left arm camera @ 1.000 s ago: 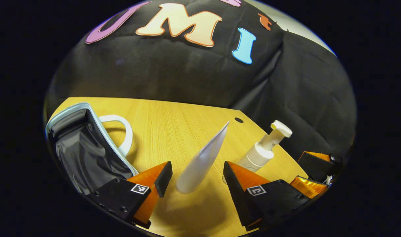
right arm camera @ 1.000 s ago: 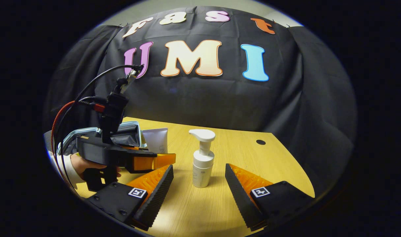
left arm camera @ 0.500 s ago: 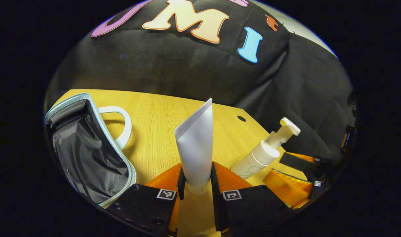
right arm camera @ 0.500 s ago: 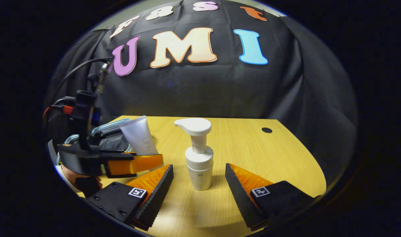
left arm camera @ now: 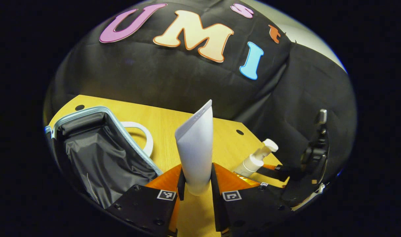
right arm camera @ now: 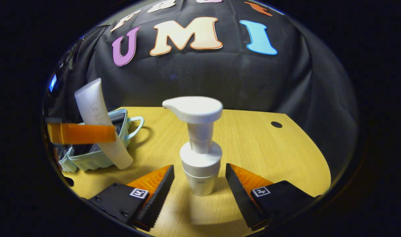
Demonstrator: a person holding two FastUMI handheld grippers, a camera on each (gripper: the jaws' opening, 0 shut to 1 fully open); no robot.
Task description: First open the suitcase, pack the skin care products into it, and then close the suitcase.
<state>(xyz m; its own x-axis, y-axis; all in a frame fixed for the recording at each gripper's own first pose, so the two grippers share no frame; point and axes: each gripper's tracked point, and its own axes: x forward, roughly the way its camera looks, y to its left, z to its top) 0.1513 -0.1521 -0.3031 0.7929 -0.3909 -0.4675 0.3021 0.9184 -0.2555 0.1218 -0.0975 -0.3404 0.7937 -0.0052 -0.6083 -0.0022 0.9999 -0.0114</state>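
- Left gripper view: the left gripper (left arm camera: 196, 184) is clenched on a white tube (left arm camera: 195, 148), both fingers pressed against its lower end; the tube stands upright above the wooden table (left arm camera: 167, 123).
- The open suitcase (left arm camera: 101, 154) lies just to the left, dark lining exposed, its white handle (left arm camera: 144, 140) resting on the table.
- To the right, a pump bottle (left arm camera: 256, 159) stands between the other gripper's fingers.
- Right gripper view: the right gripper (right arm camera: 199, 184) is released, fingers spread either side of the pump bottle (right arm camera: 200, 148), not touching it.
- The tube (right arm camera: 100, 126) hangs tilted, just in front of the suitcase (right arm camera: 98, 154).
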